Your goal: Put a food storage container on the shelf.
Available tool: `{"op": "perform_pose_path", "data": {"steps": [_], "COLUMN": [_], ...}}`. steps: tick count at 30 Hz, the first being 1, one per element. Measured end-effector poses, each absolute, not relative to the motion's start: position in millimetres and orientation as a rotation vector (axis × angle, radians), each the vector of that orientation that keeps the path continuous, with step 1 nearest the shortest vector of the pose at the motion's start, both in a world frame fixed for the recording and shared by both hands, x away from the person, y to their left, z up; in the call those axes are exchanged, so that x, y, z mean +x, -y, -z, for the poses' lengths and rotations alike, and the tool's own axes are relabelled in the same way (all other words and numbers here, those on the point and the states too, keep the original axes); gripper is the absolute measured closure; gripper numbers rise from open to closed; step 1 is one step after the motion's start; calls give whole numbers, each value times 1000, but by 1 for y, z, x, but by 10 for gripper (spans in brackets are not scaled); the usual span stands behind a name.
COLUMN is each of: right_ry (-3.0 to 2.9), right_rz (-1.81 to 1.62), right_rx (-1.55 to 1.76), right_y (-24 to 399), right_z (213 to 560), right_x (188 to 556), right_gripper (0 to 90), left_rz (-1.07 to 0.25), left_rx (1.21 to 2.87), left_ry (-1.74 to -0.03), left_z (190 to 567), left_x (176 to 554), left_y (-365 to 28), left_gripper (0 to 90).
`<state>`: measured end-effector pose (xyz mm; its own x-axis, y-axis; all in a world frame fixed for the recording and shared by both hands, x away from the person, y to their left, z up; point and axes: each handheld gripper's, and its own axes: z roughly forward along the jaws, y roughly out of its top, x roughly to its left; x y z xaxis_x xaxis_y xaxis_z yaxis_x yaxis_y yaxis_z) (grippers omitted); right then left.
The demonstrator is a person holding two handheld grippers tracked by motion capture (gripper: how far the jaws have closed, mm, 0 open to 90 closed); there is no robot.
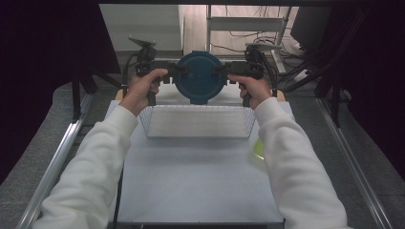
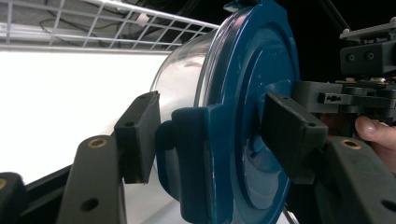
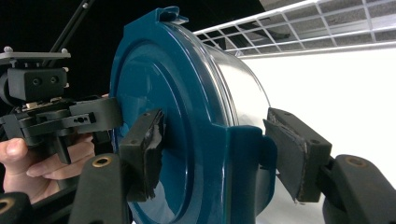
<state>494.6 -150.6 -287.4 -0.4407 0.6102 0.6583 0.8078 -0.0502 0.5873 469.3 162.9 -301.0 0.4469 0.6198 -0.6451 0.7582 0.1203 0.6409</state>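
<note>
Container (image 1: pixel 200 76), one, blue lid facing up toward camera; left gripper (image 1: pixel 173 71), right gripper (image 1: pixel 225 72) each pinching lid latch; one wire basket (image 1: pixel 198 122).

Could not tell from the high view whether the left hand-held gripper (image 1: pixel 173 71) and right hand-held gripper (image 1: pixel 224 71) pressed the lid (image 1: pixel 199 76), pads too small there. Saw the container (image 2: pixel 182 70) beneath the lid cut off at the bottom edge in both gripper views; contents unreadable through the glare. Found a yellow-green thing (image 1: pixel 258 149) on the surface (image 1: pixel 191 181) half hidden behind the right sleeve (image 1: pixel 291 162). Lost the basket's (image 1: pixel 198 121) far wall behind the lid.
</note>
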Motion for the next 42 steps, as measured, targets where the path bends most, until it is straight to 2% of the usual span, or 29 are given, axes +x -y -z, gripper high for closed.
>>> {"op": "perform_pose_path", "data": {"steps": [23, 31, 34, 39, 42], "right_ry": [1911, 1892, 1941, 2039, 2093], "right_rz": [1431, 1452, 1483, 1597, 1700], "right_rx": [-1646, -1647, -1634, -1641, -1591], "right_y": [144, 145, 143, 146, 146], "right_z": [314, 316, 315, 306, 299], "right_x": [522, 524, 523, 513, 502], "right_gripper": [354, 356, 317, 159, 111], "left_rz": [241, 217, 149, 69, -26], "left_rx": [1460, 1467, 1499, 1524, 1561], "left_ry": [-1374, -1370, -1362, -1357, -1359], "left_z": [329, 328, 325, 319, 312], "left_x": [503, 502, 500, 493, 480], "left_y": [-165, -164, -162, -168, -172], "left_gripper": [373, 365, 333, 215, 205]}}
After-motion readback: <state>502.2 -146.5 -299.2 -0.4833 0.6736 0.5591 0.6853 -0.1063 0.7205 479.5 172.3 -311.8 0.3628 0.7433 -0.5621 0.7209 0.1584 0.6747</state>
